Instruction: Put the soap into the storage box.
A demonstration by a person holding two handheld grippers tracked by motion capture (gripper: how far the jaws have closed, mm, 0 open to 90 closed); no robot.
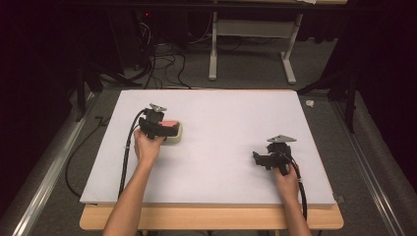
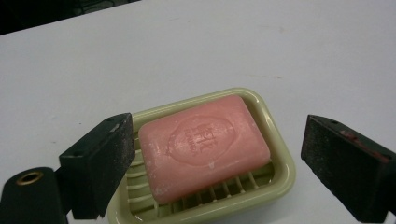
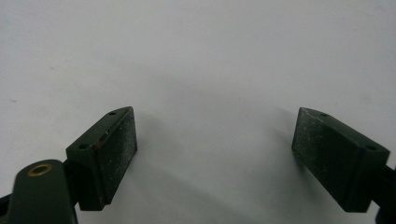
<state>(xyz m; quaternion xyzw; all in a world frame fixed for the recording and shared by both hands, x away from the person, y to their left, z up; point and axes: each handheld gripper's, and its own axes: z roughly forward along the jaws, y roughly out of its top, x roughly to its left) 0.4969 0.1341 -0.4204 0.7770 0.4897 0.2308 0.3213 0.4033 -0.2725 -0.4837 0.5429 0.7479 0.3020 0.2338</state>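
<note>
L gripper (image 2: 219, 163) fingers apart over pink soap (image 2: 203, 147) in dish (image 2: 280, 154); R gripper (image 3: 215, 154) fingers apart.

We see a big white tabletop (image 1: 221, 123) with a brown wood edge at the front. Behind it stands a grey table frame (image 1: 251, 46) on the grey floor (image 1: 246, 73). Black cables (image 1: 164, 64) lie tangled on that floor. The room behind is dark.
</note>
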